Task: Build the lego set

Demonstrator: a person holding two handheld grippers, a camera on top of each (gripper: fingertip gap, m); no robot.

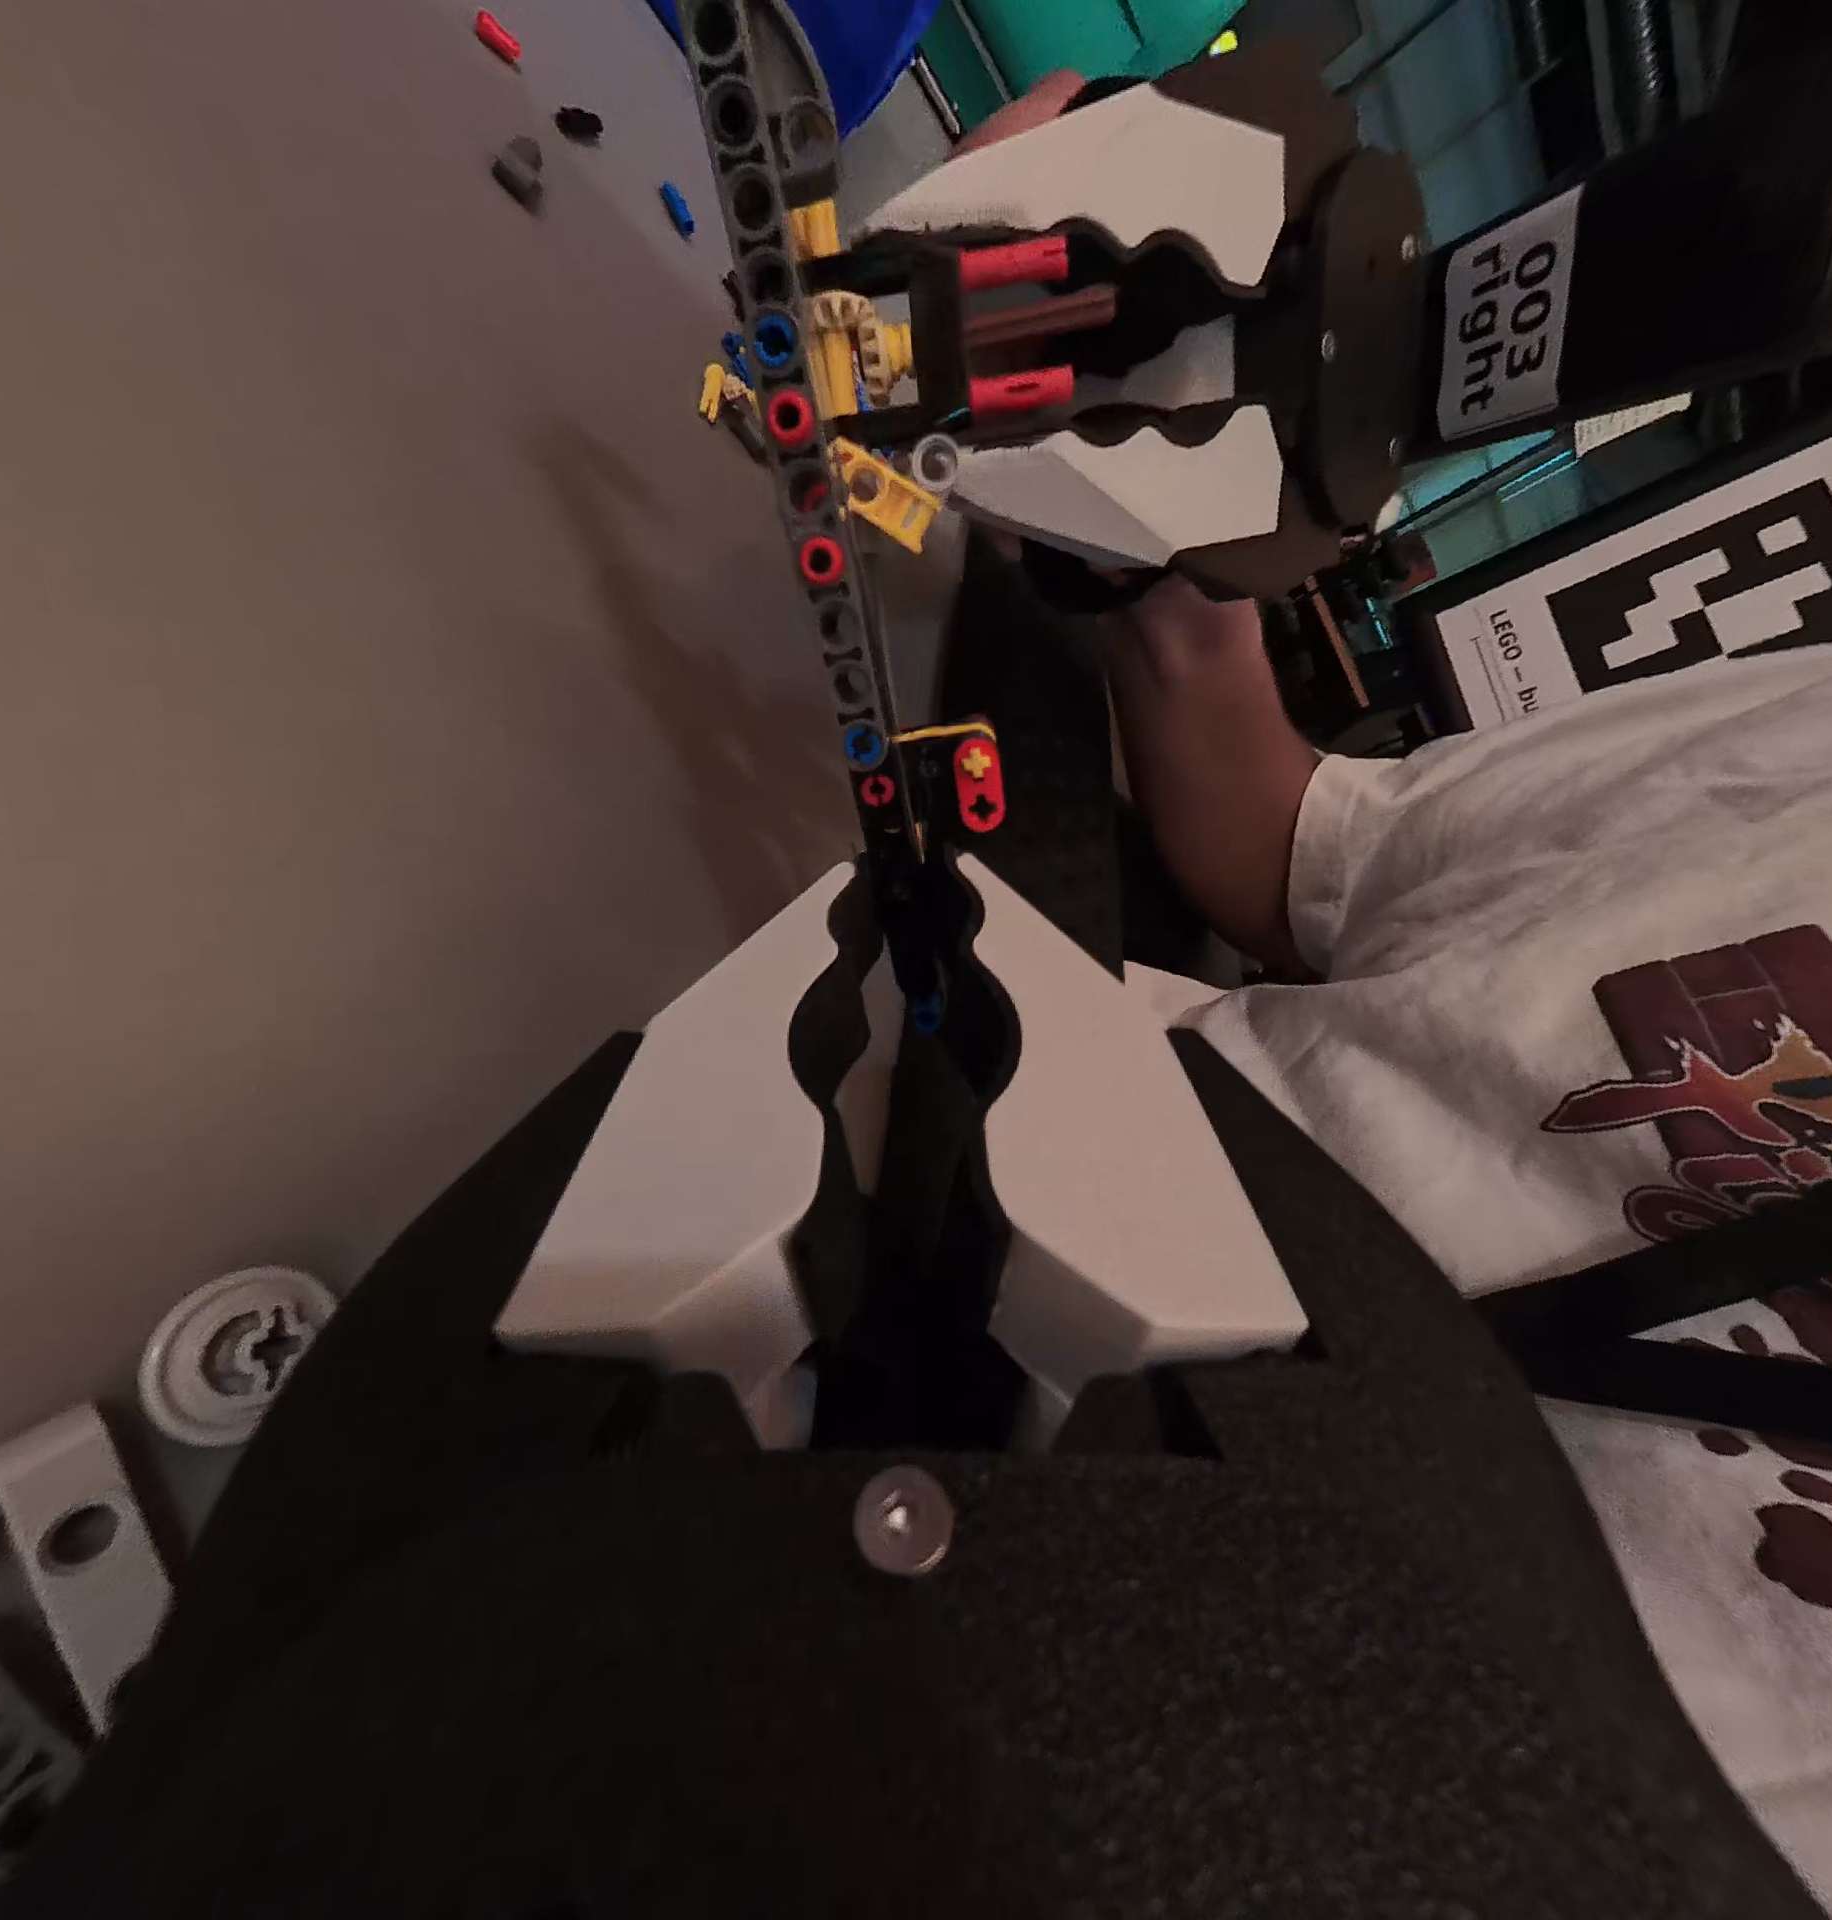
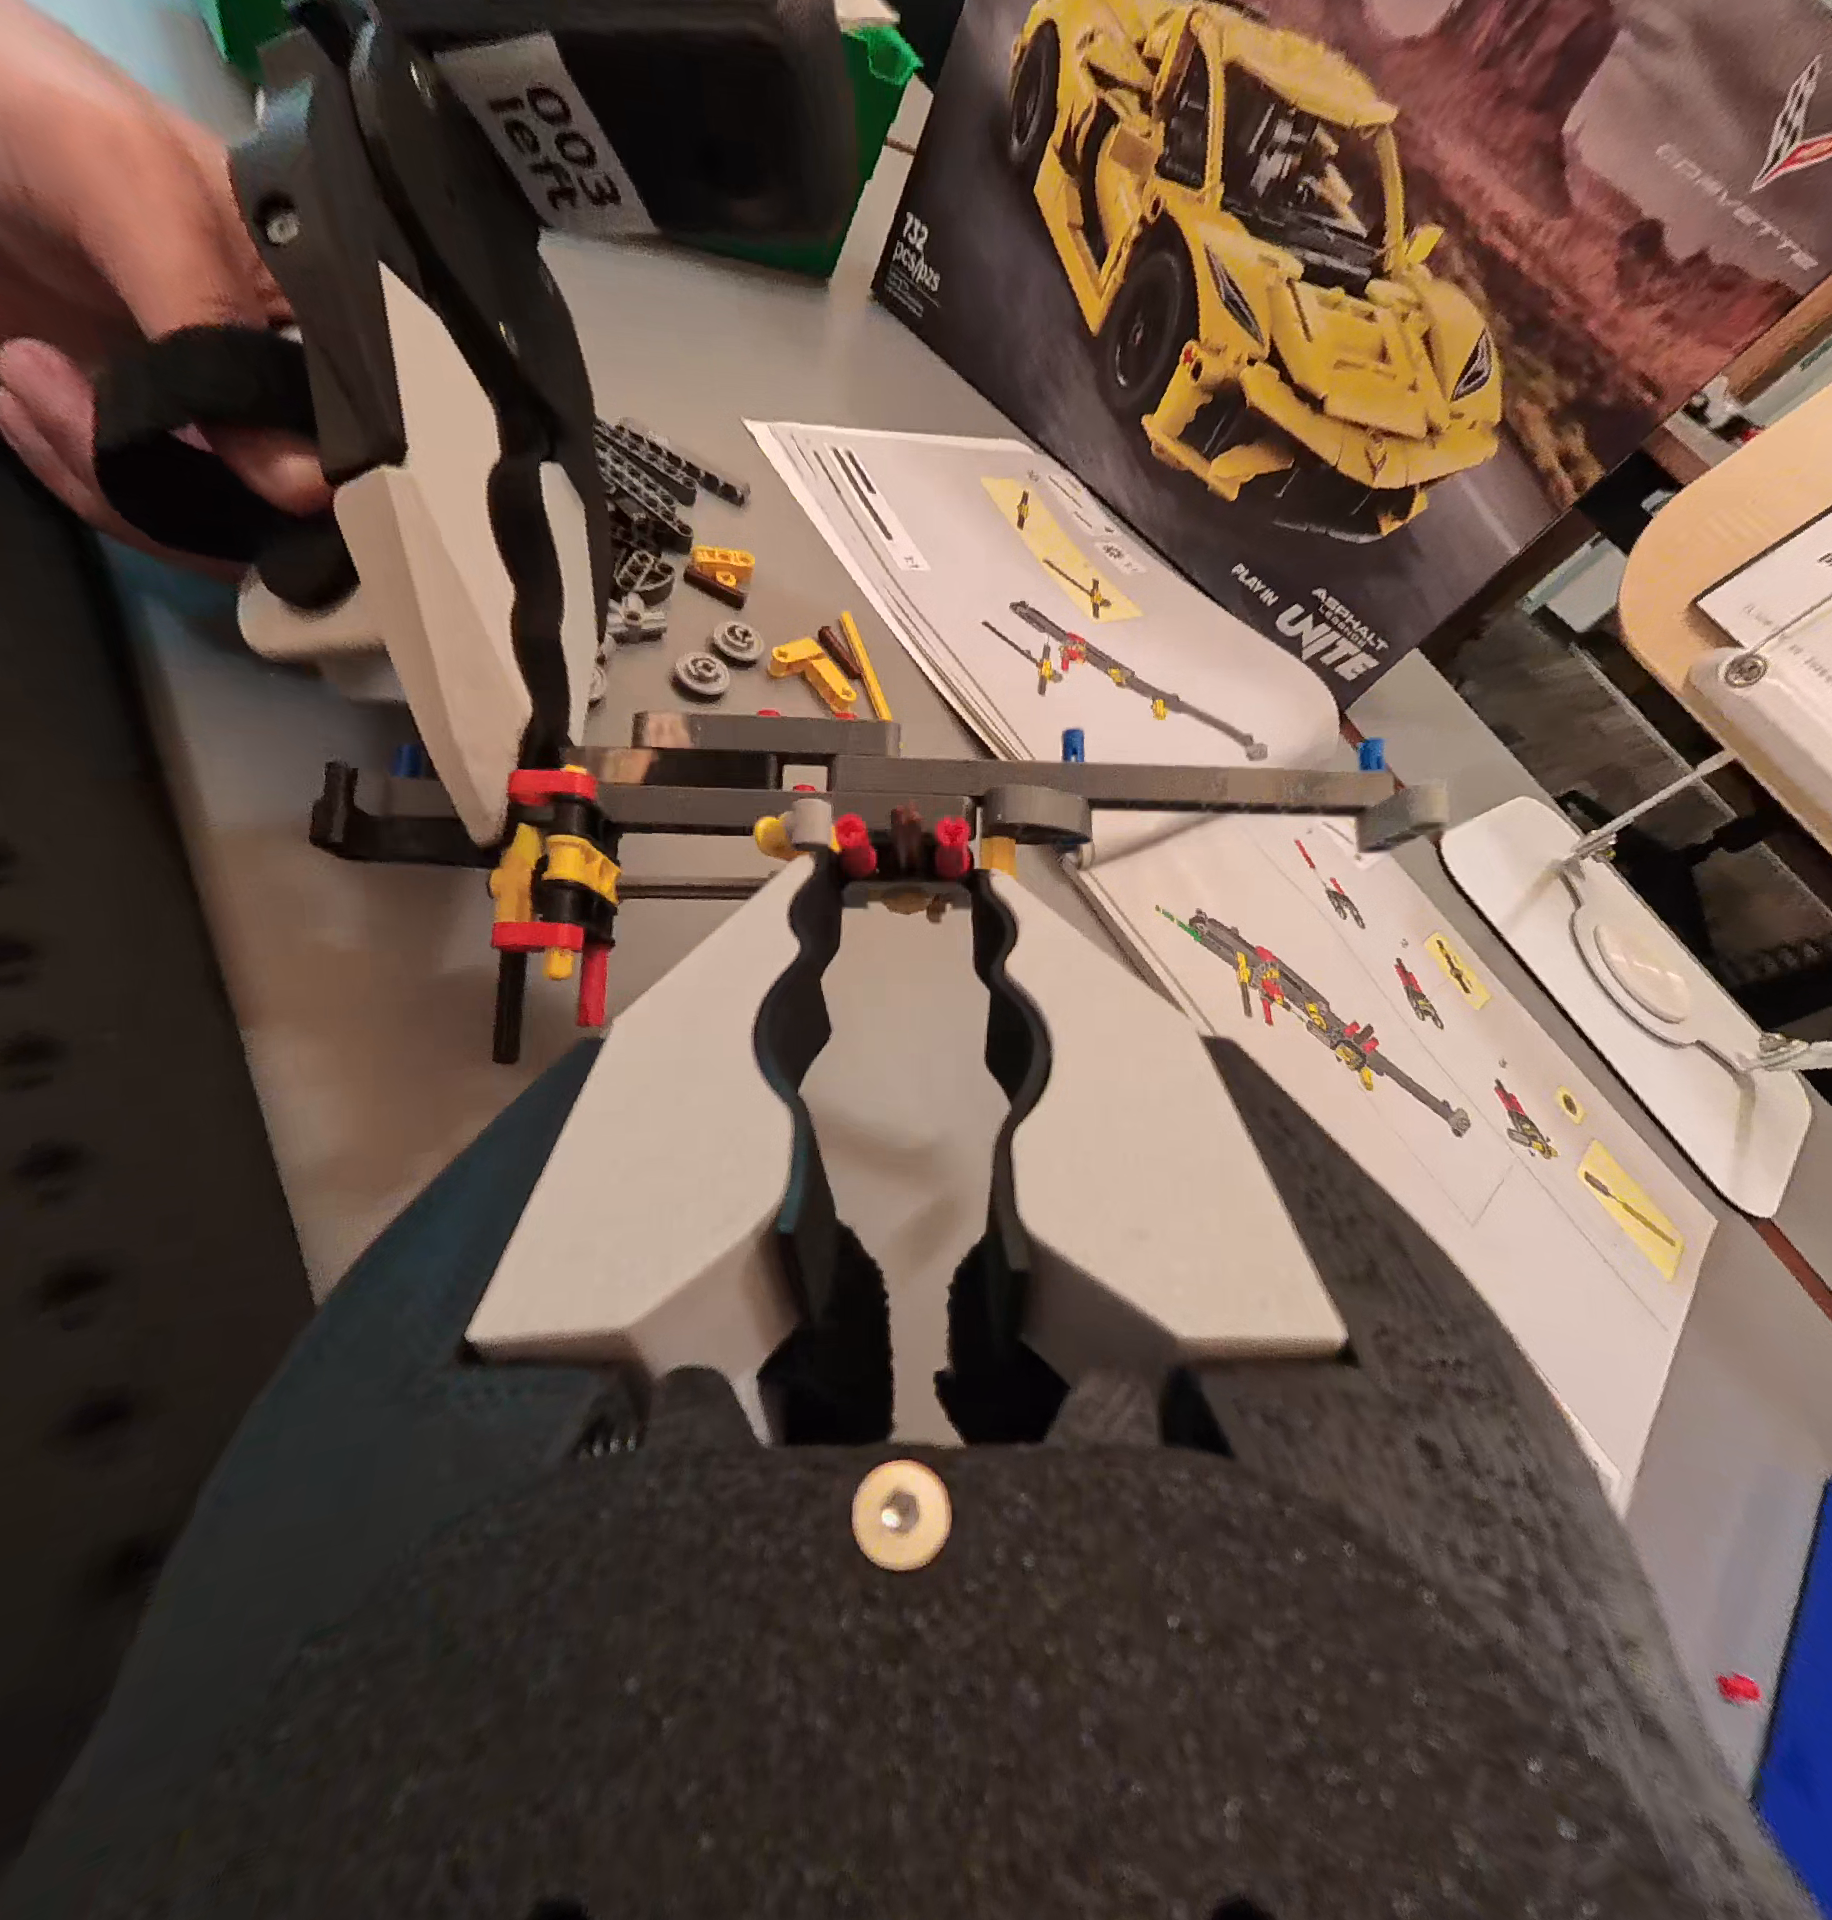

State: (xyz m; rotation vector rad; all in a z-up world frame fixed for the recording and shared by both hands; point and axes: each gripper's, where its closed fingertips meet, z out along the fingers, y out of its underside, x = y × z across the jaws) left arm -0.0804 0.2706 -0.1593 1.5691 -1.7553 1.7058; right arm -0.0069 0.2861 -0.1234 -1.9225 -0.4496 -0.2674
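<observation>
A long dark grey lego beam assembly (image 2: 1151, 784) with red, blue and yellow pins is held in the air between both grippers. My left gripper (image 1: 904, 873) is shut on the black end of the assembly (image 1: 756, 208), which runs away from it. In the right wrist view the left gripper (image 2: 517, 800) clamps the beam's left end beside a red and yellow cluster (image 2: 564, 883). My right gripper (image 2: 901, 878) is shut on a small black frame with two red pins (image 2: 855, 842) and a brown axle, pressed against the beam's middle. The right gripper (image 1: 922, 353) and the frame (image 1: 938, 312) also show in the left wrist view.
Loose beams, pins and grey hubs (image 2: 725, 582) lie on the grey table behind the assembly. An open instruction booklet (image 2: 995, 582) and the set's box (image 2: 1307, 260) stand to the right. A magnifier stand (image 2: 1639, 977) is at far right. A grey hub (image 1: 237, 1340) lies near my left gripper. My right fingertips sit around 9 cm from my left ones.
</observation>
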